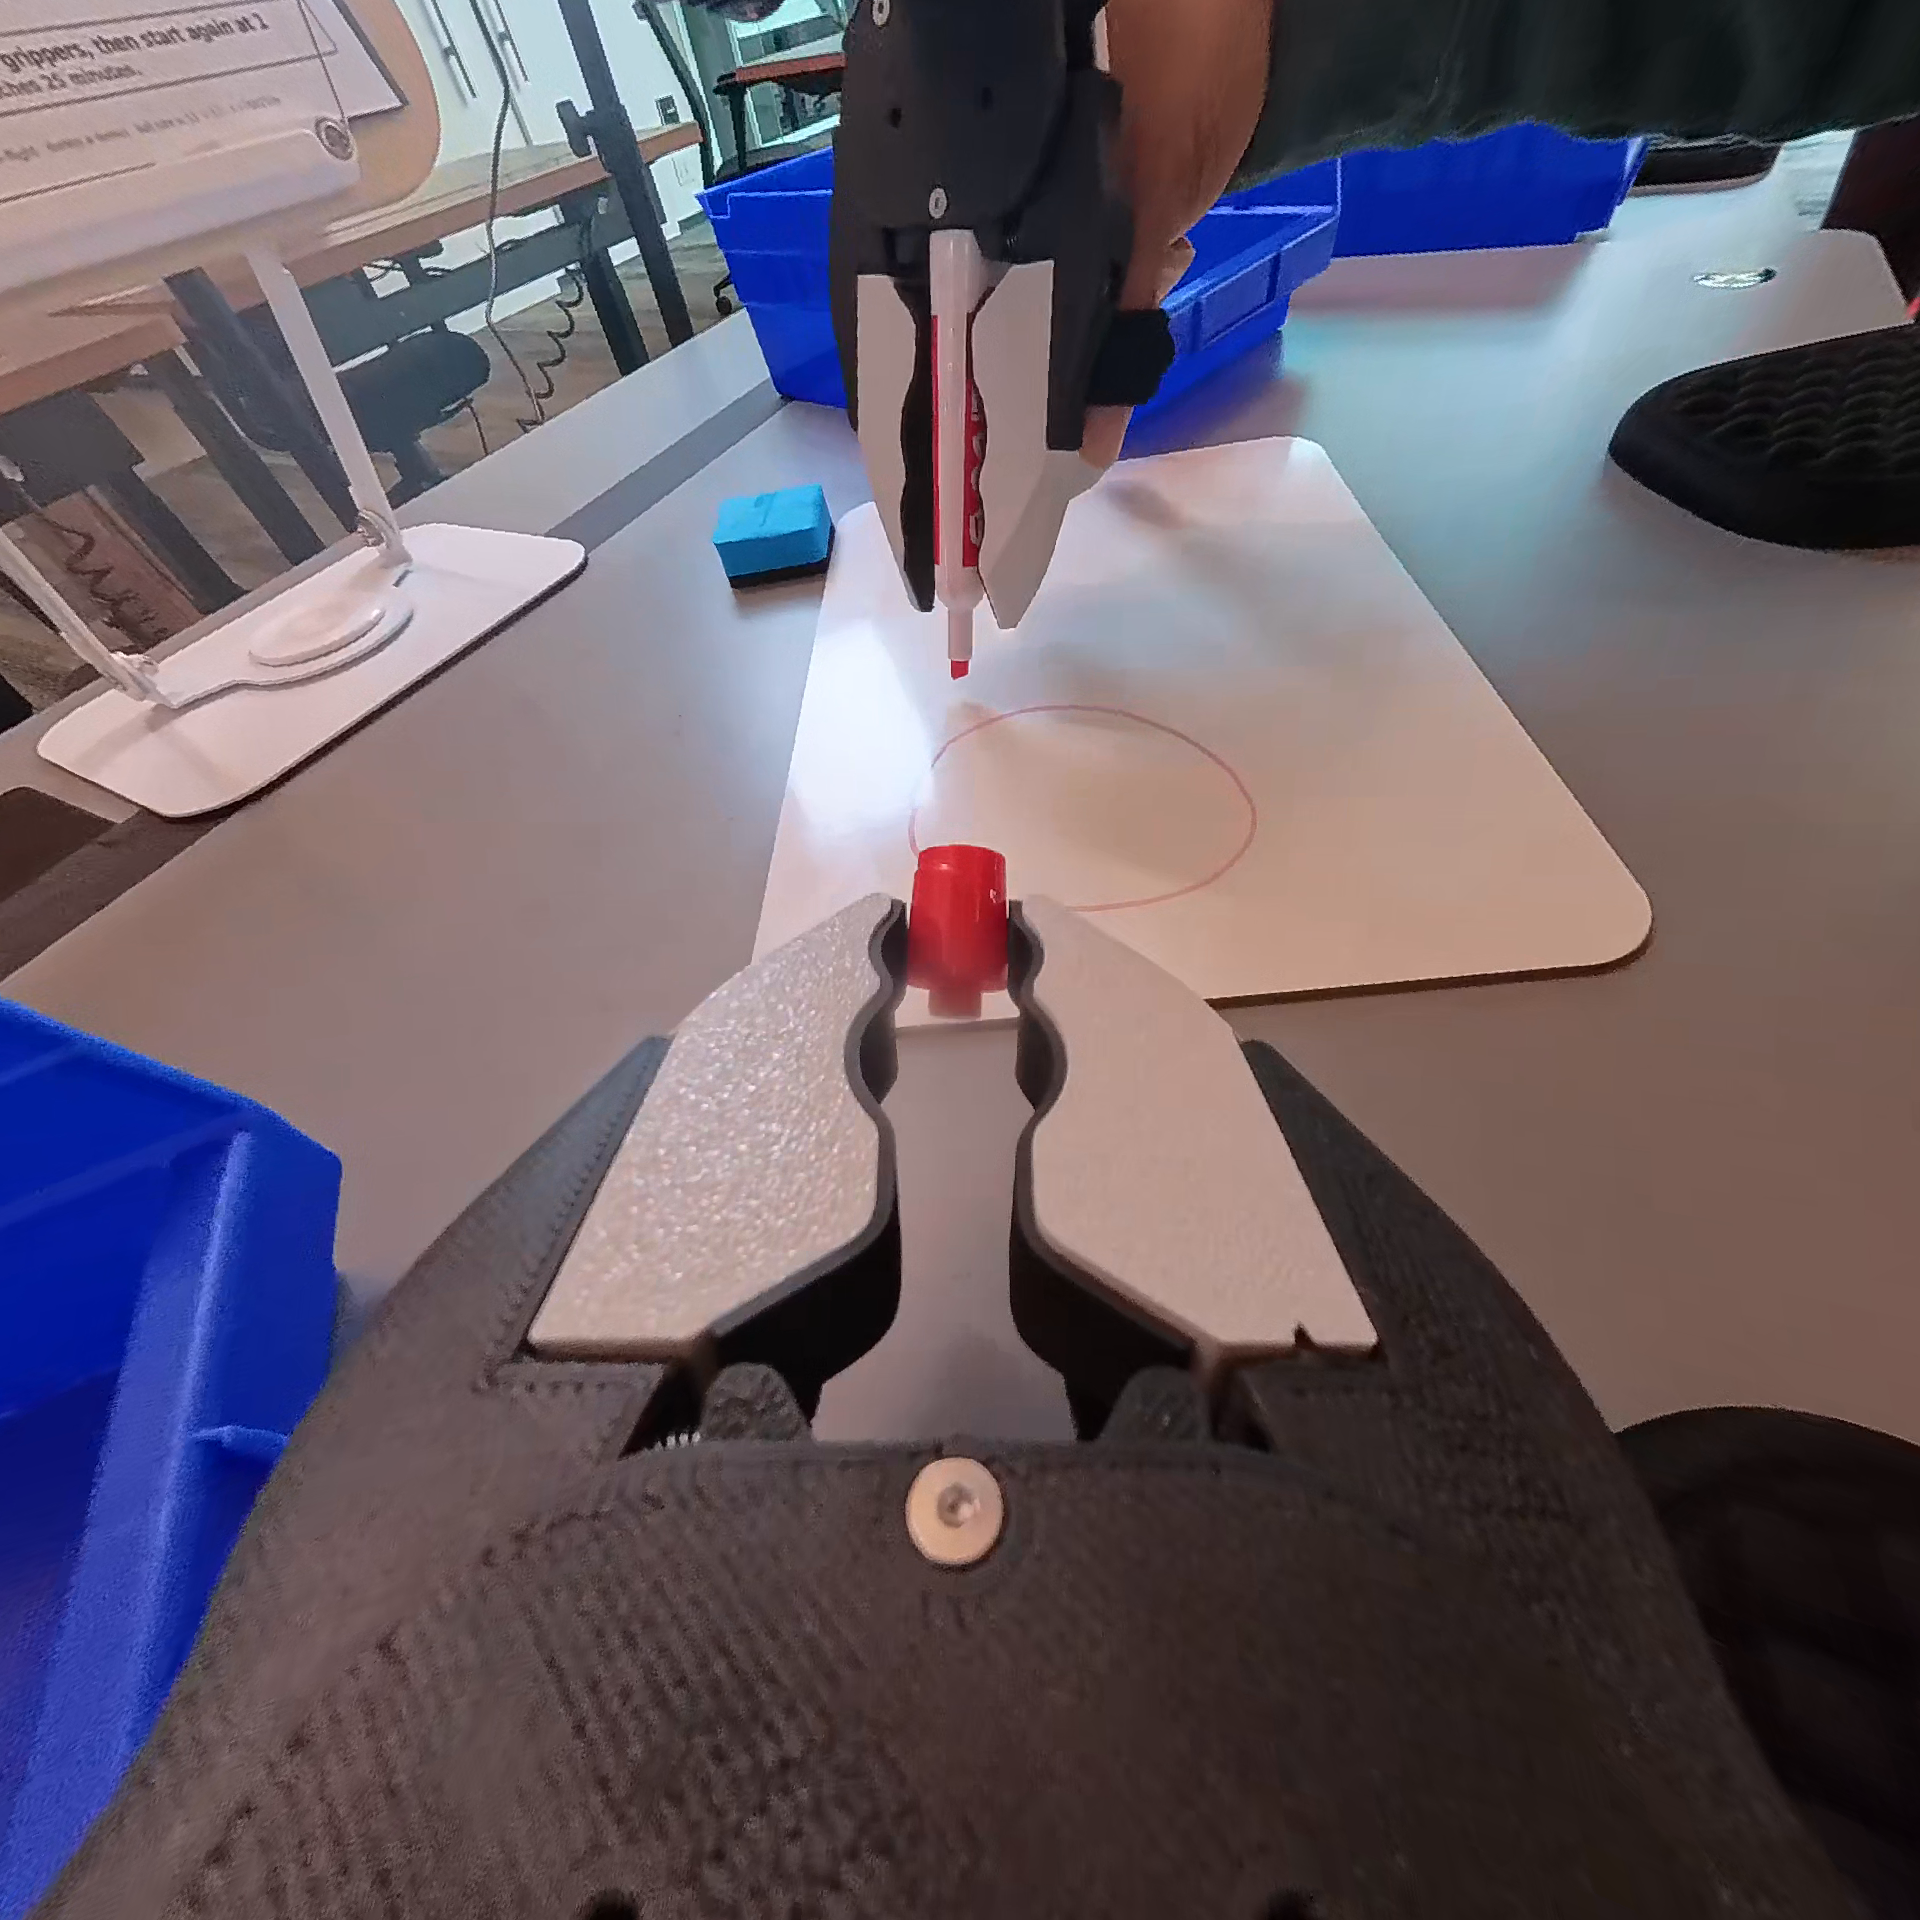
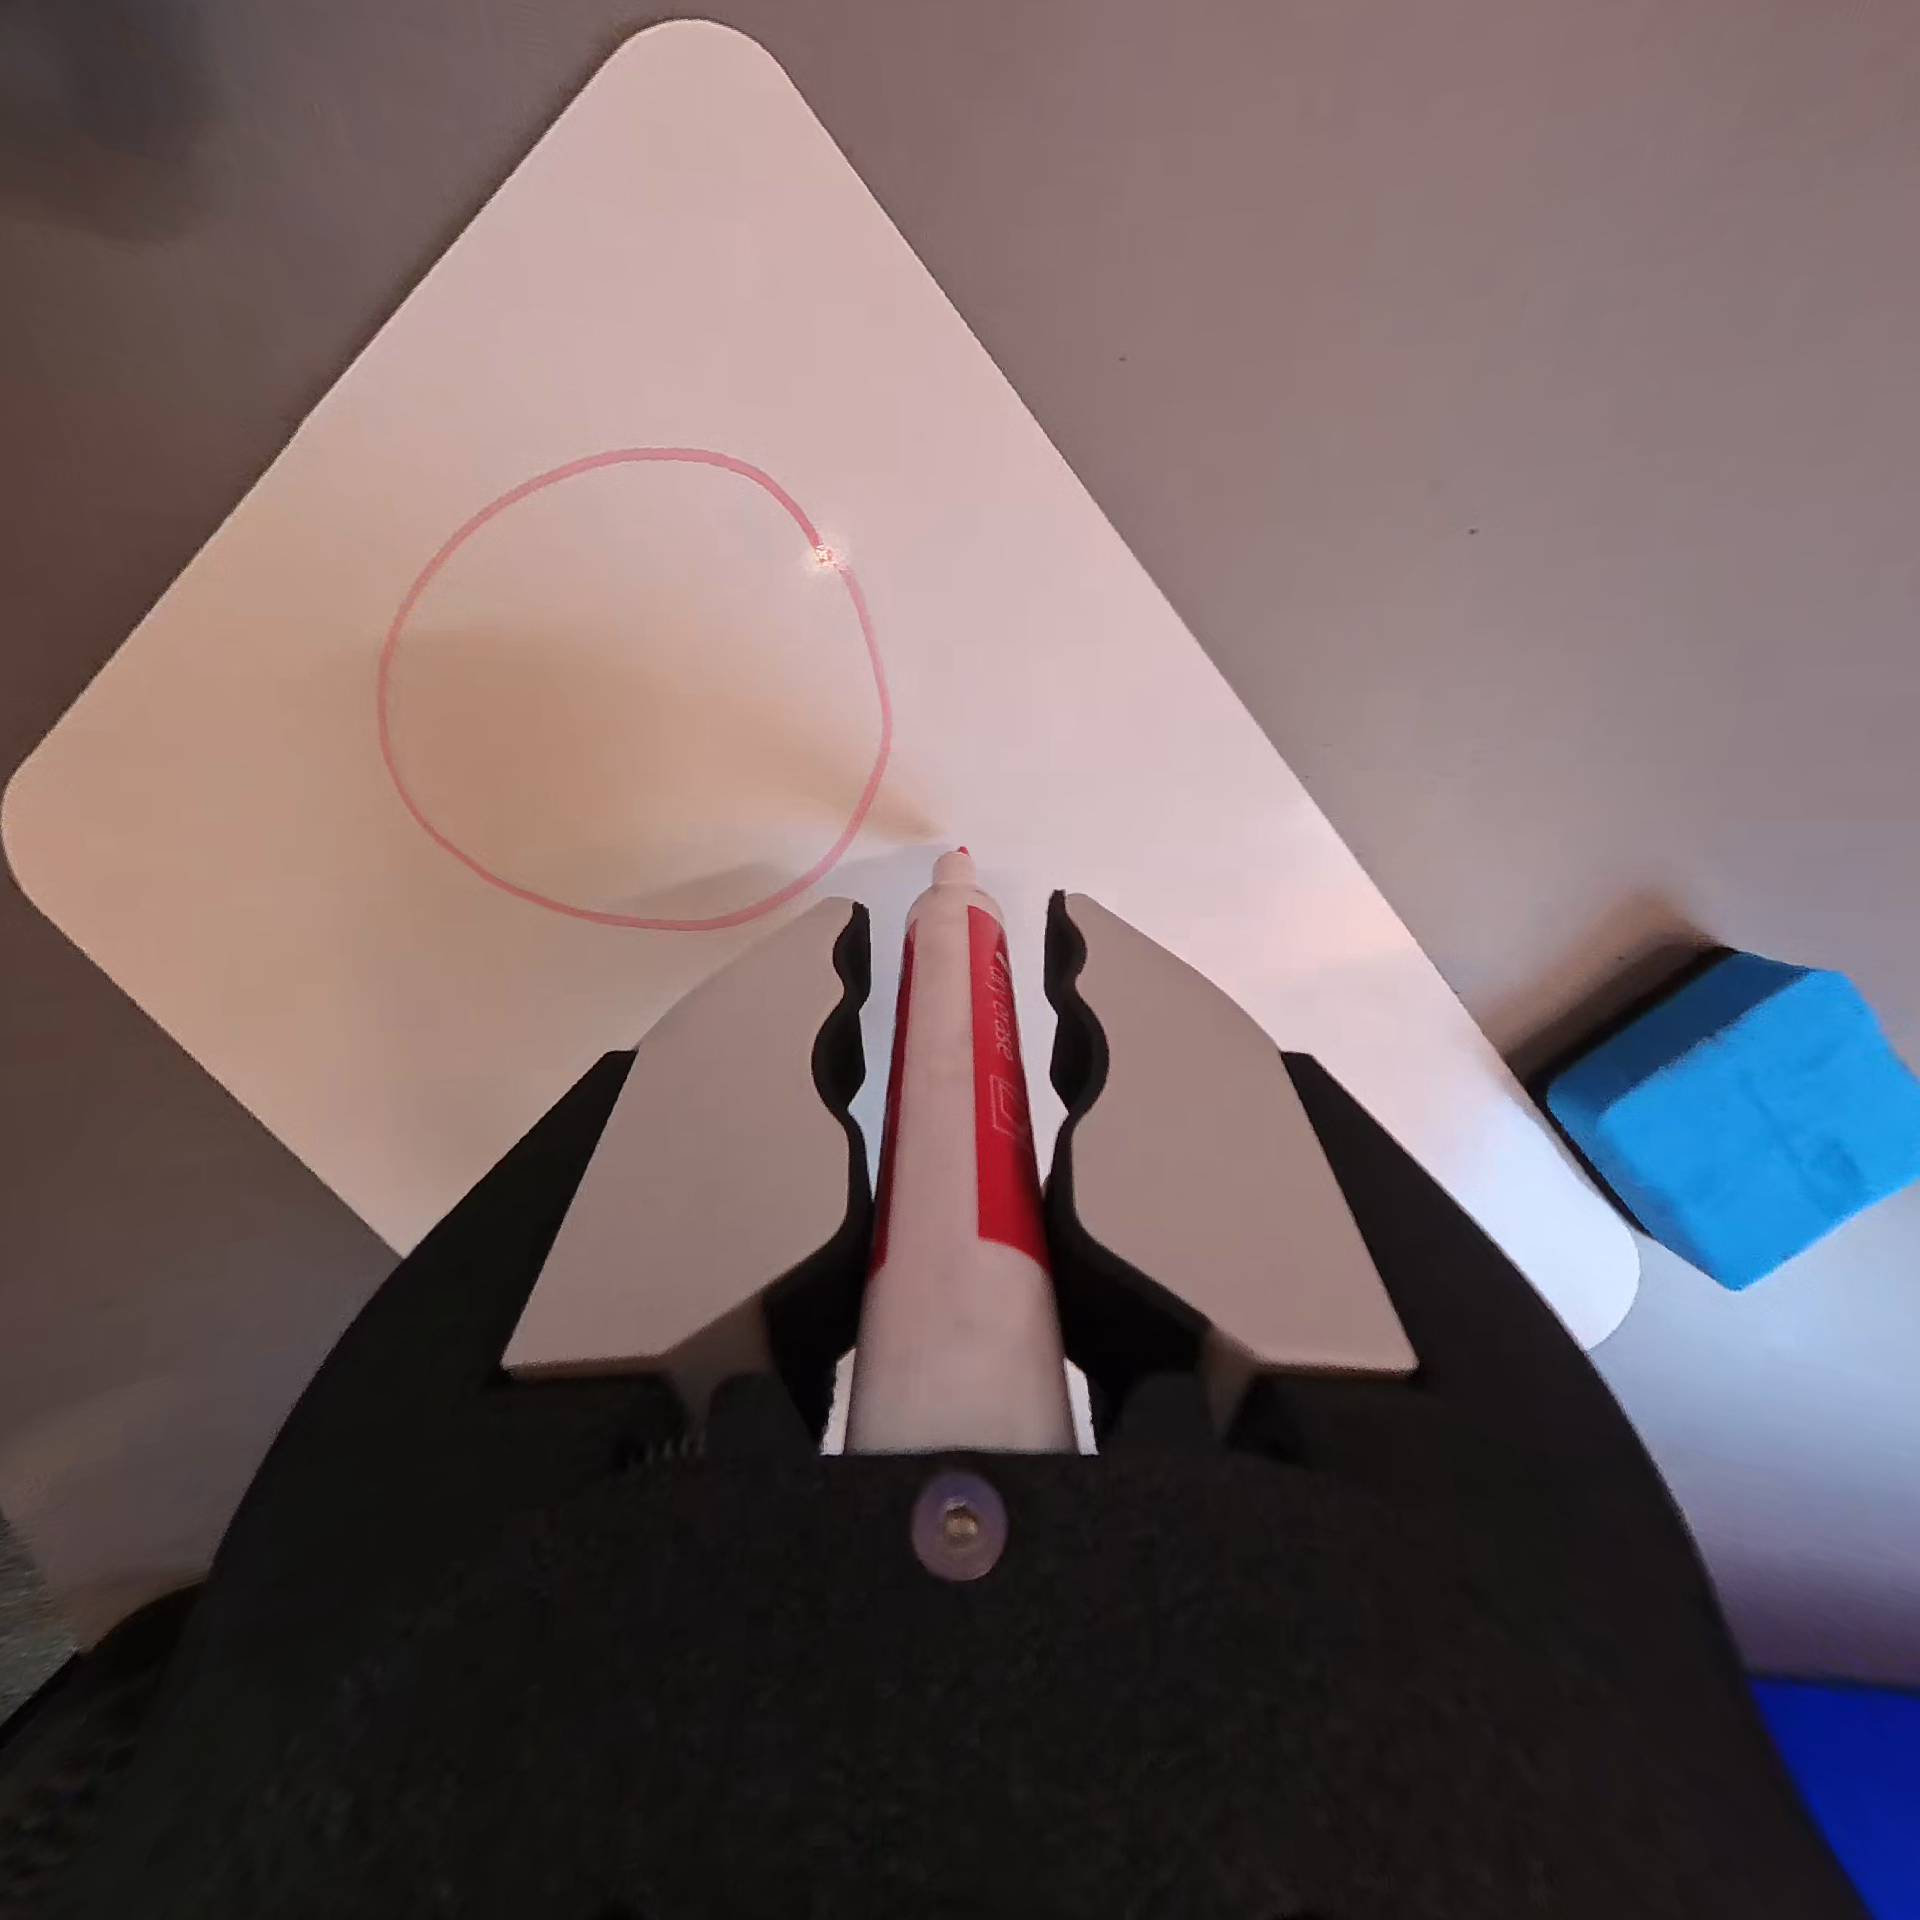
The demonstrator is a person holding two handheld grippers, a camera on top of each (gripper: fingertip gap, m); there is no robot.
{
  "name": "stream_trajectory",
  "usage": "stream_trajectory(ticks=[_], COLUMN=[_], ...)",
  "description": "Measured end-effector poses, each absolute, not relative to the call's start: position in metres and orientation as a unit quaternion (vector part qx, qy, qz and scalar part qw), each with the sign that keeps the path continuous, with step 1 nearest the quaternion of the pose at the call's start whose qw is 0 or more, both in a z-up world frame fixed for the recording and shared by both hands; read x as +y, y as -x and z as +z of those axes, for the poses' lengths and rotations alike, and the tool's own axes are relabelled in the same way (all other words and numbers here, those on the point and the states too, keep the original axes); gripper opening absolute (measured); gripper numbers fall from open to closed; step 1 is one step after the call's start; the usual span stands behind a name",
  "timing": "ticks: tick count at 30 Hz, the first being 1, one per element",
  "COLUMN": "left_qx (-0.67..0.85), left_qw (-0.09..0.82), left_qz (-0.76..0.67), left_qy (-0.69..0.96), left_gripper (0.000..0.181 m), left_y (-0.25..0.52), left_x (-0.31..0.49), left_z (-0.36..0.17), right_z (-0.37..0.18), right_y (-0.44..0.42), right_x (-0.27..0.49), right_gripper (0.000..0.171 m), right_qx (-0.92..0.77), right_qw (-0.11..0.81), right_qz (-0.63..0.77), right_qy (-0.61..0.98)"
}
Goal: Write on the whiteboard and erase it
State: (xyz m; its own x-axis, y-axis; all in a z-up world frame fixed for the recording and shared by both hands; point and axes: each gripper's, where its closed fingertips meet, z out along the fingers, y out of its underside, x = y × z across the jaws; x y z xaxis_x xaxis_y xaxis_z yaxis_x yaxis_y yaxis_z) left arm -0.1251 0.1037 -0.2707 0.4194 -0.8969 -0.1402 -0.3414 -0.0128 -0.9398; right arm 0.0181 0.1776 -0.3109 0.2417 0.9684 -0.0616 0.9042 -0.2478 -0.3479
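Right gripper (image 2: 956, 914) clamped on red marker (image 2: 961, 1091), tip held just above whiteboard (image 2: 1039, 416) beside red circle (image 2: 634, 686). Left gripper (image 1: 958, 914) clamped on red cap (image 1: 958, 914) over whiteboard's near edge.

Bright glare on whiteboard (image 1: 1299, 727); soft shadows; edges fisheye-bent; right view dimmer, perhaps motion-blurred.

A grey worktop (image 1: 436, 935) carries blue bins (image 1: 1247, 260) and a white stand (image 1: 312, 665). Behind it stand wooden desks (image 1: 499, 187), black office chairs (image 1: 416, 384) and pale walls.
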Motion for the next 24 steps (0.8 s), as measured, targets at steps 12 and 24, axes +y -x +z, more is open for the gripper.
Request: stream_trajectory(ticks=[12,24], left_qx=[0.472,0.477], left_qw=[0.52,0.513], left_qz=[-0.267,-0.268], left_qy=[0.66,0.661], left_gripper=[0.018,0.018], left_y=[0.125,0.123], left_x=[0.103,0.102], left_z=[-0.272,-0.276], right_z=[-0.317,-0.312], right_y=[-0.015,-0.045], right_x=[0.181,0.13], right_gripper=[0.033,0.033], right_qx=[-0.603,-0.591], right_qw=[0.109,0.093], right_qz=[0.142,0.158], right_qy=[0.777,0.785])
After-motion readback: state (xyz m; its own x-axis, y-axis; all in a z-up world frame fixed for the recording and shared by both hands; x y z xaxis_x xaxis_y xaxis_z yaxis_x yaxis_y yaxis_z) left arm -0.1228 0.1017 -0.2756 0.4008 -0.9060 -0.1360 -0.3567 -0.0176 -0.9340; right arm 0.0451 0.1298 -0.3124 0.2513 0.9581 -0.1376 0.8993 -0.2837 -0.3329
